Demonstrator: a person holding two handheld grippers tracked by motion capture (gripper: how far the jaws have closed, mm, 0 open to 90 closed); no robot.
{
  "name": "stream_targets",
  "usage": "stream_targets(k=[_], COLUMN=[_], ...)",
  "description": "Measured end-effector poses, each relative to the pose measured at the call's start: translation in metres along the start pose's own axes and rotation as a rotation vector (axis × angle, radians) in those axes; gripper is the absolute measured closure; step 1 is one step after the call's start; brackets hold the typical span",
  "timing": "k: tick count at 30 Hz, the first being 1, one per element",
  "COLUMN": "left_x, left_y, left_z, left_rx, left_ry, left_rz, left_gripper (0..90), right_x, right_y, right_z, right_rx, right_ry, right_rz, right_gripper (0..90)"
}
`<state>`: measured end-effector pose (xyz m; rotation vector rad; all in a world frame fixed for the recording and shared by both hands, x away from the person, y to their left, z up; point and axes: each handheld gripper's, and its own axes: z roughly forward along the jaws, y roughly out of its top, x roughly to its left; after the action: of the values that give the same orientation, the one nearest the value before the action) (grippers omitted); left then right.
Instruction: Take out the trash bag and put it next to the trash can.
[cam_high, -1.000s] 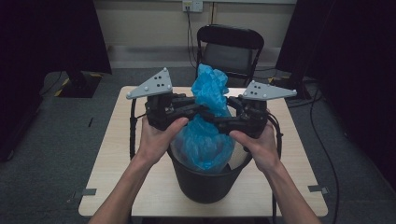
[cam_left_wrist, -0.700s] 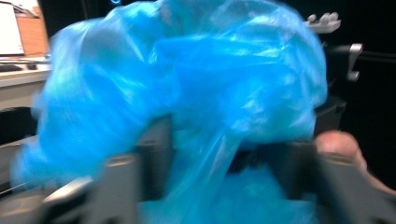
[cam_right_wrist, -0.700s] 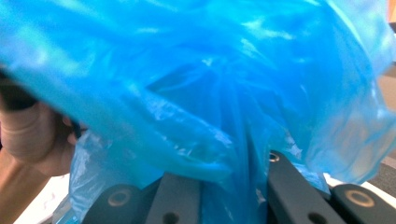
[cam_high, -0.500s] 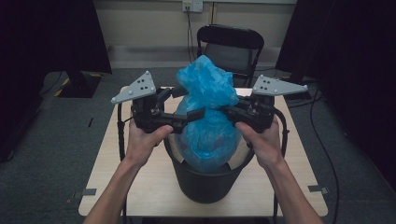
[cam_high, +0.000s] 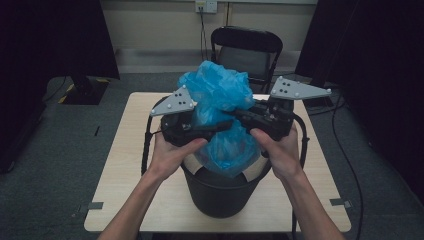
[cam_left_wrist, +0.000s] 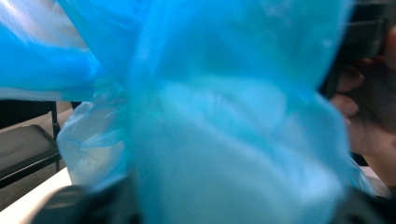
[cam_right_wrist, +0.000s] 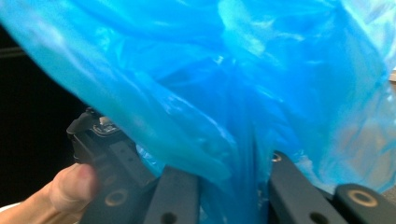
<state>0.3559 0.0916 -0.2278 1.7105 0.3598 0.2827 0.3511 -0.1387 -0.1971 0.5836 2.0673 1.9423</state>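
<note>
A crumpled blue plastic bag (cam_high: 220, 115) bulges up out of a black bin (cam_high: 220, 192).

Blue plastic bag (cam_high: 220, 107) bulging up from black bin (cam_high: 215, 192) at desk (cam_high: 125, 165) centre, blocking the middle. Left gripper (cam_high: 227, 124) and right gripper (cam_high: 235, 116) pressed in from either side, crowding the bag's neck. Bare desk open left and right of bin. Black chair (cam_high: 245, 52) close behind far edge.
</note>
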Motion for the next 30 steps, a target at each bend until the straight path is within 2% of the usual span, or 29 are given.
stream_targets(k=[2, 5, 6, 8, 11, 14, 16, 21, 30], left_x=[0.0, 0.0, 0.001, 0.002, 0.006, 0.009, 0.01, 0.008, 0.008], left_y=[0.0, 0.0, 0.001, 0.002, 0.006, 0.01, 0.013, 0.018, 0.026], left_z=[-0.001, -0.001, -0.001, -0.004, -0.01, -0.016, -0.019, -0.016, -0.01], left_rx=[-0.001, 0.0, 0.002, -0.003, -0.021, -0.047, -0.07, -0.085, -0.115], left_ry=[-0.007, -0.028, -0.023, -0.017, -0.007, -0.001, -0.015, -0.033, -0.06], left_rz=[0.001, -0.013, -0.012, -0.017, -0.027, -0.04, -0.059, -0.057, -0.065], left_gripper=[79.4, 82.9, 83.0, 83.1, 83.1, 83.0, 83.0, 83.0, 83.7], right_x=[-0.001, -0.003, -0.004, -0.005, -0.006, -0.007, -0.009, -0.009, -0.012], right_y=[-0.001, -0.002, -0.003, -0.005, -0.01, -0.016, -0.021, -0.028, -0.024], right_z=[-0.004, -0.008, -0.009, -0.012, -0.015, -0.012, -0.005, 0.015, 0.028], right_rx=[-0.005, 0.004, 0.008, 0.012, 0.022, 0.055, 0.087, 0.123, 0.126], right_ry=[-0.007, -0.045, -0.05, -0.047, -0.031, -0.028, -0.028, 0.004, -0.001], right_rz=[-0.001, 0.008, 0.014, 0.024, 0.029, 0.027, 0.027, 0.029, 0.019], right_gripper=[72.3, 46.5, 39.7, 29.9, 21.6, 19.2, 18.0, 16.5, 15.8])
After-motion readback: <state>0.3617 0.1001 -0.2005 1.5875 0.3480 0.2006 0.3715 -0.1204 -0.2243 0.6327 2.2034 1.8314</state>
